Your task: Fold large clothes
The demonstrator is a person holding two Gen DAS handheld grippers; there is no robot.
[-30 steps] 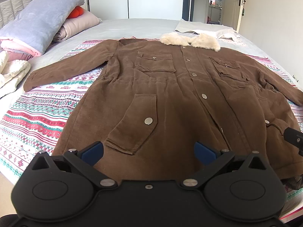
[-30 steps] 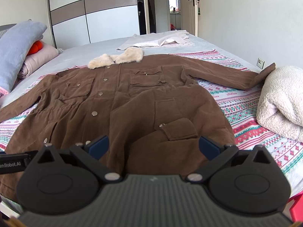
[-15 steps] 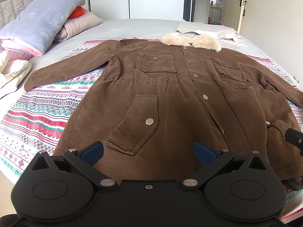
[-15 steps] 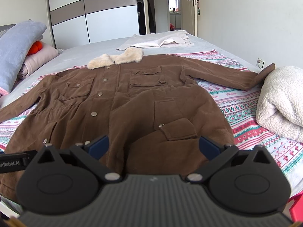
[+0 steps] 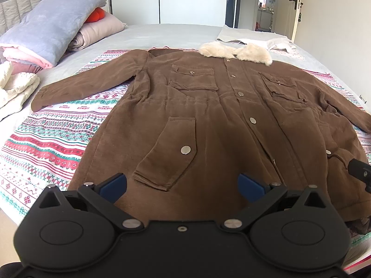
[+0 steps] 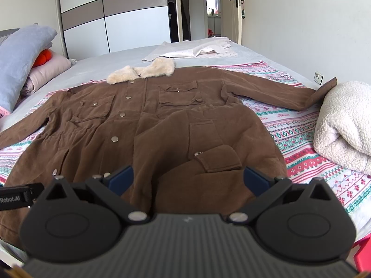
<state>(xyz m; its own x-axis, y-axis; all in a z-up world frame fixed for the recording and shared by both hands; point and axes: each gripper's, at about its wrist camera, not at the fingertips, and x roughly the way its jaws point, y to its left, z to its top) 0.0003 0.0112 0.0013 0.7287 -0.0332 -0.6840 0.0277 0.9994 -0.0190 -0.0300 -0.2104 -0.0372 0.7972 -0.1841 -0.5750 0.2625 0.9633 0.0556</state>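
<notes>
A large brown coat (image 5: 220,120) with a cream fur collar (image 5: 234,50) lies front up and spread flat on the bed, sleeves out to both sides. It also shows in the right wrist view (image 6: 143,125), collar (image 6: 141,71) at the far end. My left gripper (image 5: 182,185) is open and empty, just above the coat's hem near the lower left pocket (image 5: 169,157). My right gripper (image 6: 189,179) is open and empty over the hem by the lower right pocket (image 6: 215,157). Part of the hem is hidden behind both grippers.
A patterned blanket (image 5: 46,139) lies under the coat. Pillows and folded bedding (image 5: 53,23) pile at the left. A fluffy white blanket (image 6: 345,122) sits by the right sleeve cuff. A white garment (image 6: 197,49) lies beyond the collar. The bed's near edge is below the grippers.
The left wrist view has shifted slightly; the coat sits a little further right and up in it. The right gripper and the coat have not visibly moved.
</notes>
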